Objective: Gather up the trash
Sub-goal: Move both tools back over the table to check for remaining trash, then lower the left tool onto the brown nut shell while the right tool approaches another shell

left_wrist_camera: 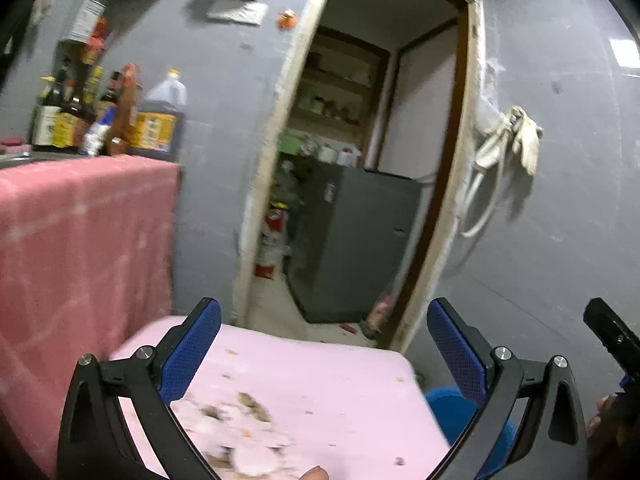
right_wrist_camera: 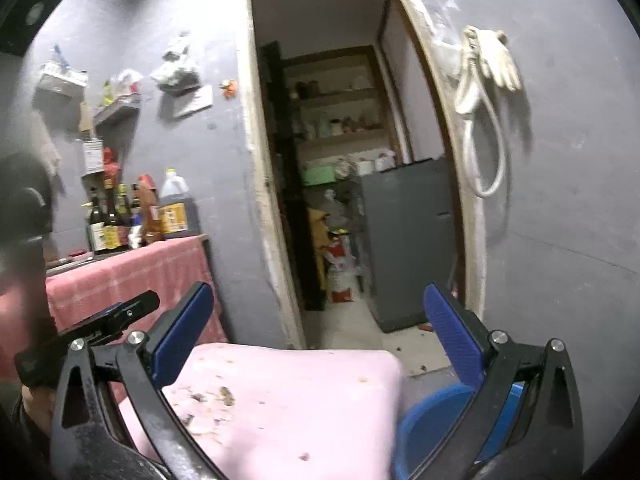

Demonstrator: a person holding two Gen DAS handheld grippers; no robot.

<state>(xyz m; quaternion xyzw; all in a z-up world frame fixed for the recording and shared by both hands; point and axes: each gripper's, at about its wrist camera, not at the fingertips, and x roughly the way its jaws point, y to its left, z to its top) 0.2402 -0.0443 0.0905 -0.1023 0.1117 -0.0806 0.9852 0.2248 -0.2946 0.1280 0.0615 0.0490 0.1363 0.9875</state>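
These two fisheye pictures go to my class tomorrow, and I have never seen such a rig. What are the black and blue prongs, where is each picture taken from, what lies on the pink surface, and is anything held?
No robot here: a person holds a hand-held two-finger gripper in each hand, each with a camera looking forward along its fingers. One picture comes from the left gripper, the other from the right gripper. The prongs are fingers with blue pads. Both stand wide open with nothing between them, so nothing is held. Below lies a pink table with scattered scraps, the trash to collect. A blue bin sits beside it. Behind are sauce bottles and a doorway to a storeroom.
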